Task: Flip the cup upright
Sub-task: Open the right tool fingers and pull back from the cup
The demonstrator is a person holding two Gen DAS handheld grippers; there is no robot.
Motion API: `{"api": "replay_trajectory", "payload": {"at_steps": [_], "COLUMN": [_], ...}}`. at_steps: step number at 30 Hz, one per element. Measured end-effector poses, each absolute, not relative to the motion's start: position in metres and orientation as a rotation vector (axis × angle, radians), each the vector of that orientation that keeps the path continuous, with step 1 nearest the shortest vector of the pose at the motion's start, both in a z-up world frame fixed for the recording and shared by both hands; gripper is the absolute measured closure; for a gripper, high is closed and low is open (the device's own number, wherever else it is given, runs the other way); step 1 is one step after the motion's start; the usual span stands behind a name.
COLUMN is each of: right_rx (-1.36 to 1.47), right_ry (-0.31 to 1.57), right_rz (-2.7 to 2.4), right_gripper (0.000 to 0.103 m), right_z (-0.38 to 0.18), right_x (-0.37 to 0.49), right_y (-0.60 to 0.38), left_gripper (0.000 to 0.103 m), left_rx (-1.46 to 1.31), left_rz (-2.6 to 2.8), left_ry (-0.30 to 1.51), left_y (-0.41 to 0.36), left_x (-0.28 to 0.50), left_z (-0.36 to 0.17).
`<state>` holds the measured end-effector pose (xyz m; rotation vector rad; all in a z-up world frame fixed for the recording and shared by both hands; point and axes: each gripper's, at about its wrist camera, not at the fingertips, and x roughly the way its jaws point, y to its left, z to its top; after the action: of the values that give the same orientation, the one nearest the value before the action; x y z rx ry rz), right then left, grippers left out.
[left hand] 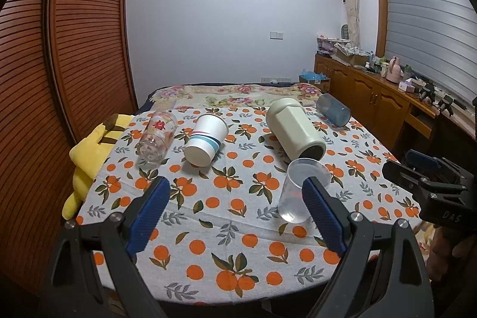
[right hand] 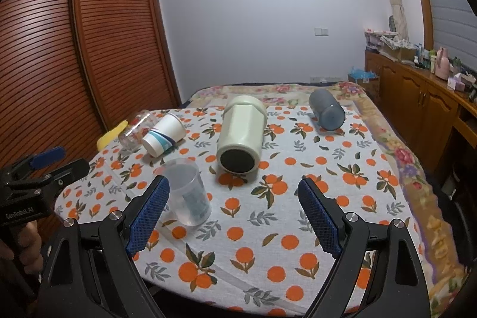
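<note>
I see the clear cup (right hand: 186, 192) standing upright on the bench (right hand: 298, 222) at ten o'clock of my right hand-held gripper (right hand: 234, 213) (nearer; both spread, empty), beside the left hand-held gripper (left hand: 237, 213).

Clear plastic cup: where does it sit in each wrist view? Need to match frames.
Left wrist: clear plastic cup right of centre, partly behind the left gripper's right finger.
Right wrist: same cup left of centre, beside the right gripper's left finger.
Shared landmark: cream canister lying just beyond it.
</note>
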<state>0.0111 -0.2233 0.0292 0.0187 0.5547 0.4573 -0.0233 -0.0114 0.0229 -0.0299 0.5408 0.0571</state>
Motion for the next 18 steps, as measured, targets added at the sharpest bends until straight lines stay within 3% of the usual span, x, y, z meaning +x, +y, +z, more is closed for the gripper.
{"api": "replay_trajectory", "payload": {"at_steps": [18], "right_rx": [0.024], "right_ry": [0.551], "right_rz": [0.451], "right_gripper": [0.013], "right_z": [0.0306], "right_x": [0.0118], "right_y": [-0.2249], "left_gripper": [0.012], "left_rx": [-0.027], "left_rz": [0.052], "left_ry": [0.534], "left_y": [-0.0145], "left_x": [-0.0259], "left_z": [0.0277]}}
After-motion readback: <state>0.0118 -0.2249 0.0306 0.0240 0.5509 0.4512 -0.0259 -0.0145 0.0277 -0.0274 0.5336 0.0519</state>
